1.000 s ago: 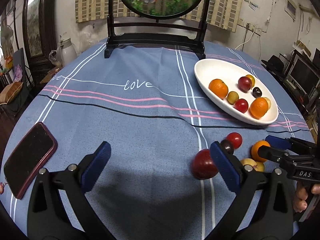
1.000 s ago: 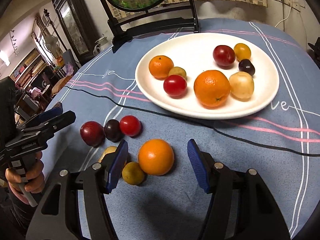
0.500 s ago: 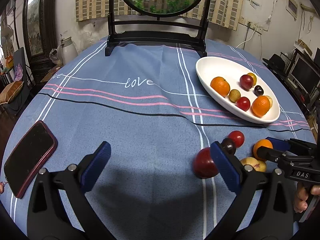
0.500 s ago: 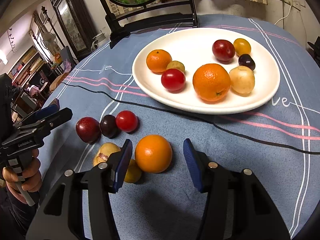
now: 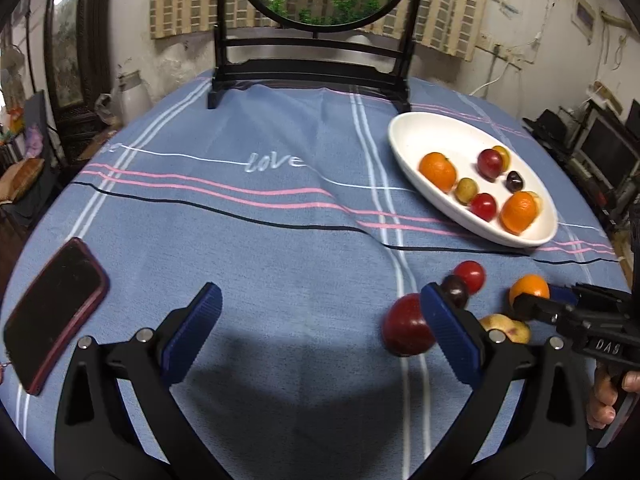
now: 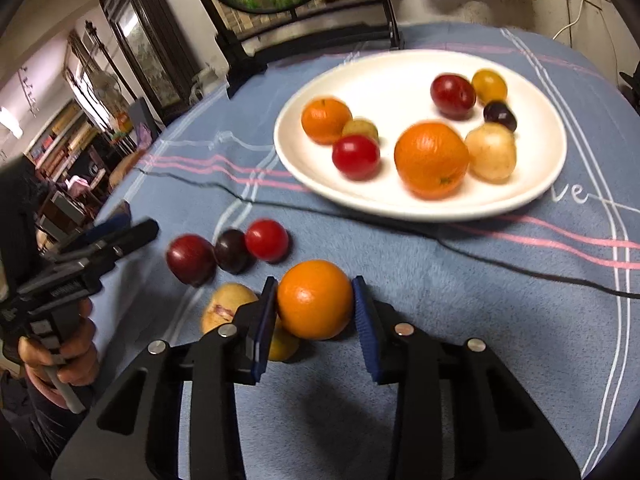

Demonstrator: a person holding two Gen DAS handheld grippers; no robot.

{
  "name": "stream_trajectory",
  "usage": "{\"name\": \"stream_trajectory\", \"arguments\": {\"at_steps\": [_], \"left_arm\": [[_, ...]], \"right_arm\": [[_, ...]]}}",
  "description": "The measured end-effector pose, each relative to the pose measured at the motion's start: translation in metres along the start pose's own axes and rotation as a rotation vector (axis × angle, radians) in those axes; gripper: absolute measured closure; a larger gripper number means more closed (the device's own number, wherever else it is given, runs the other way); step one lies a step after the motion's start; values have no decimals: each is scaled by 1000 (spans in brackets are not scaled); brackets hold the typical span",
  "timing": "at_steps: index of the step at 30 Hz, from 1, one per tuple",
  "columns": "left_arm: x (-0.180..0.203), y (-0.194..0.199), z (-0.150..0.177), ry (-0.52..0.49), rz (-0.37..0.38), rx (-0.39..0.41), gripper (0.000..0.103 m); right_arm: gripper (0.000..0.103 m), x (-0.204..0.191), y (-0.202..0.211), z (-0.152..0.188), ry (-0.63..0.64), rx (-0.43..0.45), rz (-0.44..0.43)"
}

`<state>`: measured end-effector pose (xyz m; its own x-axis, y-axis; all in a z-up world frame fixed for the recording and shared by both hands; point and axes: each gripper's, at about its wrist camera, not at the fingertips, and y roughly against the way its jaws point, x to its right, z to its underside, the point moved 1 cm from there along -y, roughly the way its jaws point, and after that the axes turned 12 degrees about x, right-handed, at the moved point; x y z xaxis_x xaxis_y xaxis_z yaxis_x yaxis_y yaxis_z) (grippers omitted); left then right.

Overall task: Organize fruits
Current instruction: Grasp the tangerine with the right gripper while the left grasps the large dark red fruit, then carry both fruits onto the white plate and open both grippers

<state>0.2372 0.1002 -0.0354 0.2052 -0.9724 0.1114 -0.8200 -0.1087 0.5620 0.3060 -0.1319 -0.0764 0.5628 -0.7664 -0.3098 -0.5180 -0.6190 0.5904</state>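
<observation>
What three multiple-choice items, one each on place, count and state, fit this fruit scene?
1. Where is the phone? A on a chair; B left of the left gripper; C under fruit.
2. How many oranges lie on the plate? A one; B two; C four.
3. The right gripper is: A open, empty; B shut on an orange; C holding the phone.

B, it lies at that view's left edge; B, two sit among smaller fruit; B, both pads meet its sides.
</observation>
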Motion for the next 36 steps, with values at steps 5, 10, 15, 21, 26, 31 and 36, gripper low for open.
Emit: {"name": "stream_trajectory", "arguments": {"at_steps": [5,10,15,21,26,31,36], "left_arm": [[19,-1,5,-49,115,-25,13],[38,-7,16,-131,153,-61,28],[45,-11,21,-174,152,-71,45],[47,-15,25,-187,157,-86,60],[51,-16,28,-212,153,-84,64],[48,-12,25,-205,140,-62,65],[51,3,7,-176,206,15,65]], "right_arm": [[65,-3,11,-4,7,48,-14],[65,-2,10,-2,3,38,-7],[65,-3,8,-5,3,39,-3],[65,-3,9,-5,2,43,3],[65,-2,11,-5,0,52,4],[65,-1,20,-9,-5,92,-6],[65,13,40,-23,-35,229,9]]}}
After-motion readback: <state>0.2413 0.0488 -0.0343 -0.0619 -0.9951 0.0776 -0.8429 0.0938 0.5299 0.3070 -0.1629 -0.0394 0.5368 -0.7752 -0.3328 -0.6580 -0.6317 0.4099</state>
